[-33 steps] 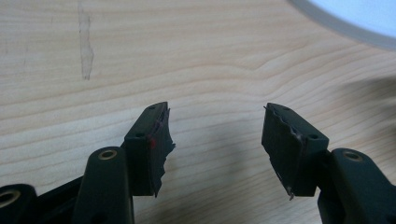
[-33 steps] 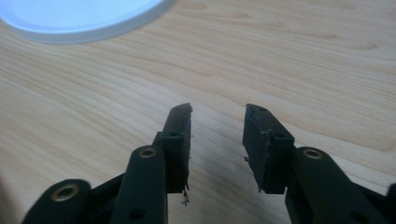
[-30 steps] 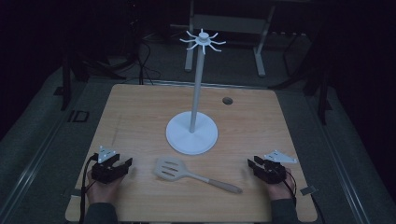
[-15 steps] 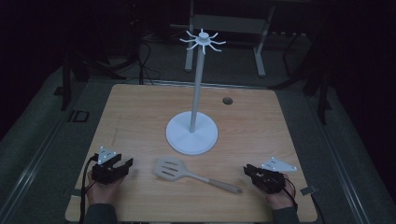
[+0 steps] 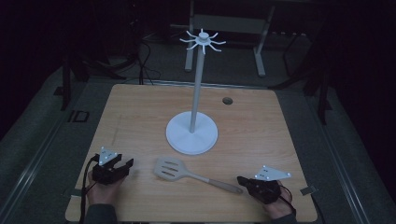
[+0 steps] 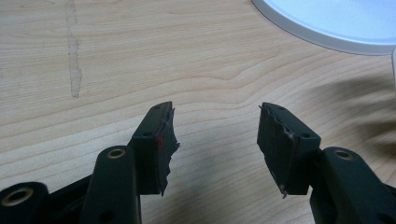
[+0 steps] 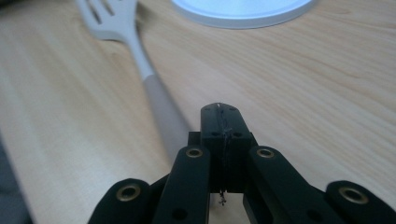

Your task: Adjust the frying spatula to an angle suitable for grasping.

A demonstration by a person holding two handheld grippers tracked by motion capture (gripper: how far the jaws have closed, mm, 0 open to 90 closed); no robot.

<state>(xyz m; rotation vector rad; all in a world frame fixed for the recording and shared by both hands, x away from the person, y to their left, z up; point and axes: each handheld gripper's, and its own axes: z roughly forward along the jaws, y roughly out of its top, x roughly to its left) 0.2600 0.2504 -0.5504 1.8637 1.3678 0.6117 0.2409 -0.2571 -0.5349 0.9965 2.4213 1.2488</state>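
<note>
Your wooden table (image 5: 140, 116) sat in a dark room; the white hook stand (image 5: 192, 135) rose ahead, between your grippers; the slotted spatula (image 5: 170, 169) lay nearer, its handle end just beside your right gripper (image 5: 243, 181), jaws pressed together; your left gripper (image 5: 127, 164) gaped, empty.

The left black plastic hand-held gripper (image 6: 215, 135) has two angular jaws faced with ragged-edged dark pads, one pad bearing a small red mark, and brass-ringed pivot holes along its linkage arms. The right black hand-held gripper (image 7: 223, 116) shows the same brass-ringed holes. Each carries a grey three-cornered plate and a black cable. A dark sleeve (image 5: 100, 214) covers the left forearm.
</note>
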